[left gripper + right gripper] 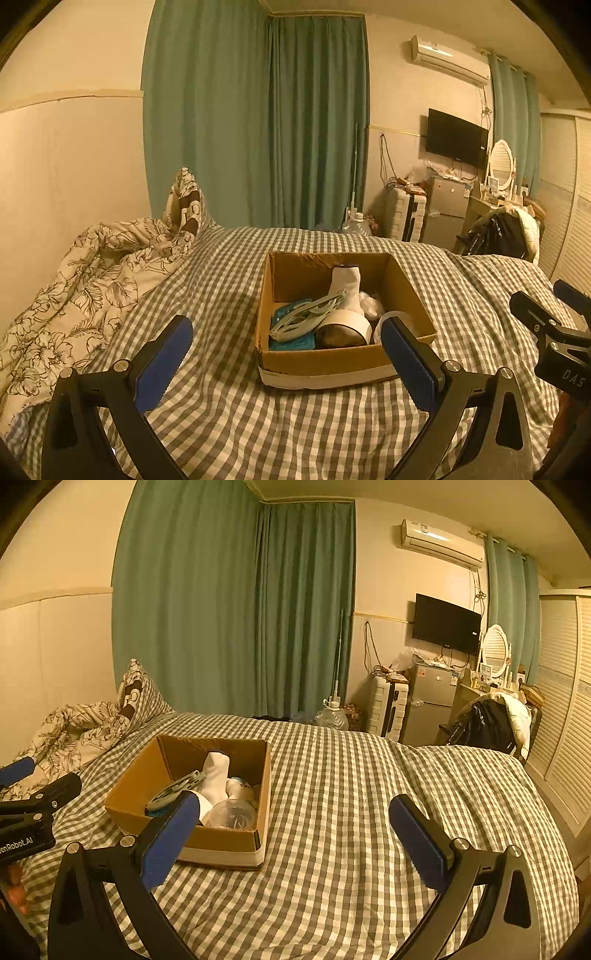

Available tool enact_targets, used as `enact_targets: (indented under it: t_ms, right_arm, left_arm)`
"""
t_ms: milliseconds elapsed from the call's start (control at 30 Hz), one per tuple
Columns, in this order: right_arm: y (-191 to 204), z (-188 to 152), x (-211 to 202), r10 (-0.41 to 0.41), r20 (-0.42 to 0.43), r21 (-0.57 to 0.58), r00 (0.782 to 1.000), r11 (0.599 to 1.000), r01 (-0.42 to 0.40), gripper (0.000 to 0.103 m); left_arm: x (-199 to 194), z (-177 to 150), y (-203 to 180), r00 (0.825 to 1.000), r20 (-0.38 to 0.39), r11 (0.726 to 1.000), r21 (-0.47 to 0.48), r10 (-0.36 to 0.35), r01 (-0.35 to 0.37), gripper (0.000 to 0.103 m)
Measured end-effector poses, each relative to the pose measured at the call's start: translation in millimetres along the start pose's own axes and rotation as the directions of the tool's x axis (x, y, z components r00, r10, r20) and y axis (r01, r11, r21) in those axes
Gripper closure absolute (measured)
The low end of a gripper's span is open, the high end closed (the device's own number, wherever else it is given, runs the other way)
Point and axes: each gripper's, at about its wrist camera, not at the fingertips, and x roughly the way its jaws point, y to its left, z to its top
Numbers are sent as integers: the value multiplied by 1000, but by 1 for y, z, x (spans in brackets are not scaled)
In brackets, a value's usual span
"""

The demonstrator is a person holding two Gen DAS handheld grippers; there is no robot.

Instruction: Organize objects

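An open cardboard box (328, 360) (136, 786) sits on the checked bed. Inside it stand a white sock (347, 288) (216, 775), a pale plastic hanger clip (310, 317) (173, 788), a teal flat item (291, 345), a roll of tape (347, 325) and a clear plastic piece (232, 814). My left gripper (288, 354) is open, held just in front of the box with nothing between its fingers. My right gripper (291, 827) is open too, over bare bedding to the right of the box. Each gripper shows at the edge of the other's view.
A crumpled floral duvet (81, 288) and a pillow (184, 203) lie at the bed's left. Green curtains (258, 118) hang behind. Beyond the bed stand a suitcase (388, 707), a small fridge (432, 698), a wall TV (445, 624), and a chair with clothes (491, 720).
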Motion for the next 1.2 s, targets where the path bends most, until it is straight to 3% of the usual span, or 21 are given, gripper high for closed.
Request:
enact_targets:
  t_ms: [1200]
  right_arm:
    - [1,-2,4,12,-20,-8,1000,1000,-12,0]
  left_arm:
    - [4,-6,0,1000,-22,1000,19,14,-14,0]
